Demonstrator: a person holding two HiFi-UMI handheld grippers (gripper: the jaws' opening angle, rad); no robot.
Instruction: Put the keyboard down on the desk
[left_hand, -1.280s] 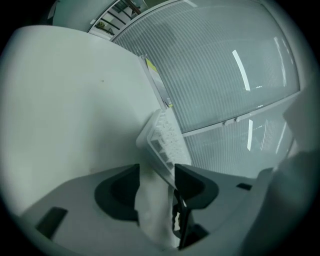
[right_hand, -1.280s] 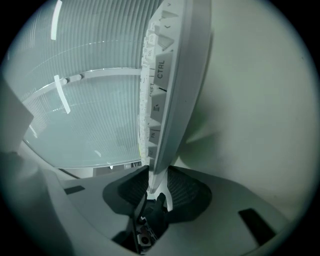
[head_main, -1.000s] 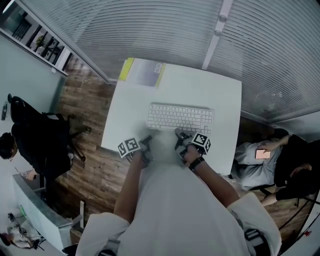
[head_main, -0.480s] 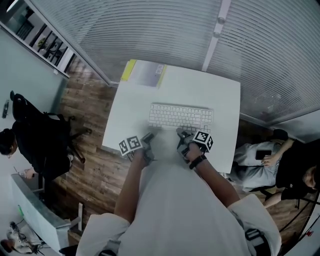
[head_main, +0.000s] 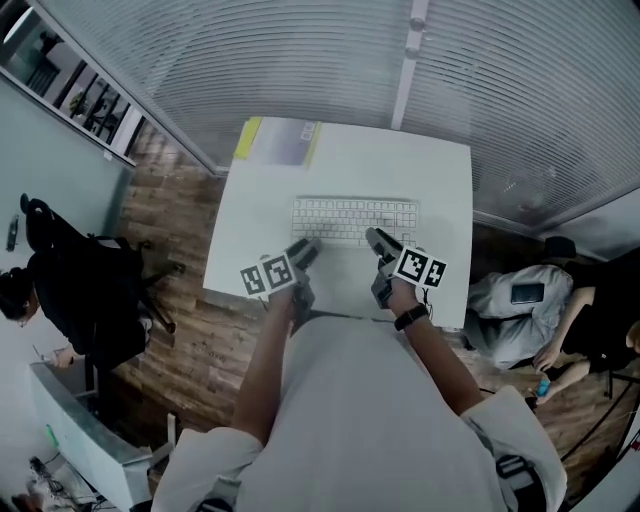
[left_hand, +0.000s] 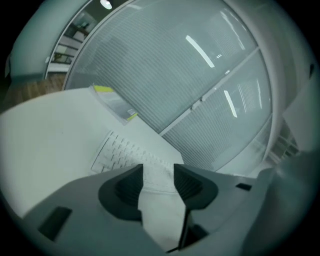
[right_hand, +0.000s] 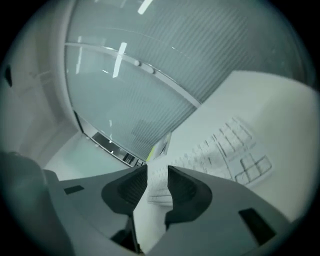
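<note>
Right tool (head_main: 380, 240) shifted, keyboard (head_main: 355, 218) seemingly on desk (head_main: 440, 190)

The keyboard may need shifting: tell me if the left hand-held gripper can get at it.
Probably yes. The left hand-held gripper sits by the near left corner of the keyboard, jaws apart and empty; only bare desk lies between.

White square desk (head_main: 440, 200) below me, standing on wooden floor (head_main: 190, 330). White keyboard (head_main: 354, 220) lies flat mid-desk, long side across my view. Grey booklet with yellow edge (head_main: 280, 142) at far left corner, apart from keyboard.
</note>
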